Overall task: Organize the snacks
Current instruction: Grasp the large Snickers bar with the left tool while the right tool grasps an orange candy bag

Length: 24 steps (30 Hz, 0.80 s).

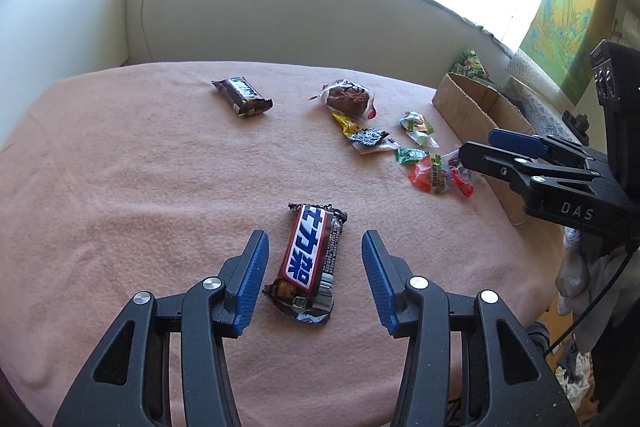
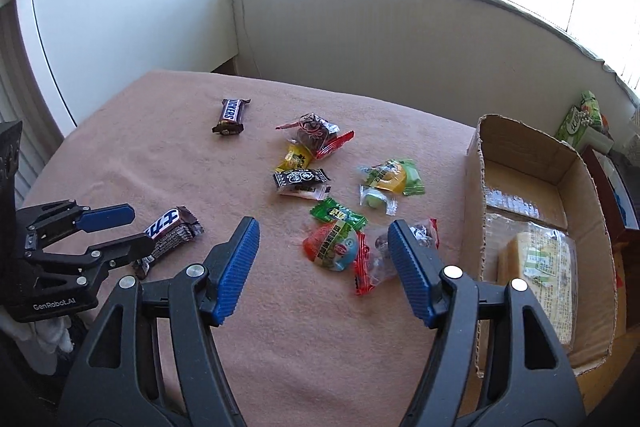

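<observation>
Nearest us, our left gripper [image 1: 312, 275] has its fingers spread either side of the Snickers bar [image 1: 310, 261], ready to pinch. Our right gripper [image 2: 324, 267], fingers also spread, straddles the wrapped candies [image 2: 334, 245]. Only the right wrist view shows inside the cardboard box [image 2: 478, 211] at the desk's right edge, seemingly holding a packet.

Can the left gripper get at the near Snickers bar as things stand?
Probably yes: the left gripper is open with a finger on either side of the near Snickers bar, which lies flat on the pink cloth, nothing else touching it.
</observation>
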Tool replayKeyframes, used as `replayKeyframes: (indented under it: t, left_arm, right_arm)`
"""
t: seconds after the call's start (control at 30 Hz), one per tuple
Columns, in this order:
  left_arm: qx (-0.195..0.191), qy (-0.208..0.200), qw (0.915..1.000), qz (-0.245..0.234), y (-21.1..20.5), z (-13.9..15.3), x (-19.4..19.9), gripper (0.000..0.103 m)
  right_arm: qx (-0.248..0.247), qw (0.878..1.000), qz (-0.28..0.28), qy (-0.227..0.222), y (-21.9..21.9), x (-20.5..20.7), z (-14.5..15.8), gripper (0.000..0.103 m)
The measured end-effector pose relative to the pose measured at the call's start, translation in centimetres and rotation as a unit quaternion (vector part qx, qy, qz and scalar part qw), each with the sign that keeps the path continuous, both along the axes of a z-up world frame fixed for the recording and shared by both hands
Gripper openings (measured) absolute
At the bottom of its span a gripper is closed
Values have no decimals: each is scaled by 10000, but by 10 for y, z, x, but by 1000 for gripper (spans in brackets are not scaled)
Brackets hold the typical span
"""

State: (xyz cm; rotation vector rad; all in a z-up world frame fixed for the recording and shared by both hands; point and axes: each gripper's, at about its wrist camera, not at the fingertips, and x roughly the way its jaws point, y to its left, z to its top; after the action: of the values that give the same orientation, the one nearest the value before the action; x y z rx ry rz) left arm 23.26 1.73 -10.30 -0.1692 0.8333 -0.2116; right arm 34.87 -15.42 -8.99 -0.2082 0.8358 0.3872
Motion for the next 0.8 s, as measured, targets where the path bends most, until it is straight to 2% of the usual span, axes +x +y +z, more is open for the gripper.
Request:
replayKeyframes:
  t: [0.33, 0.5, 0.67, 0.7, 0.8]
  left_arm:
    - [-75, 138, 9999, -15, 5, -16, 5, 47]
    - [-81, 179, 9998, -18, 3, -22, 10, 47]
    - [-4, 146, 9999, -33, 0, -25, 13, 47]
    - [-5, 142, 9999, -28, 0, -25, 12, 47]
    - [79, 99, 9999, -12, -1, -25, 12, 40]
  right_arm:
    - [-67, 9980, -20, 620, 13, 31, -46, 69]
    - [-20, 9965, -64, 832, 10, 39, -58, 58]
    - [-91, 9959, -56, 900, 10, 40, -69, 58]
    - [-49, 9958, -82, 915, 8, 41, -68, 55]
    - [35, 9955, -121, 943, 2, 42, -67, 50]
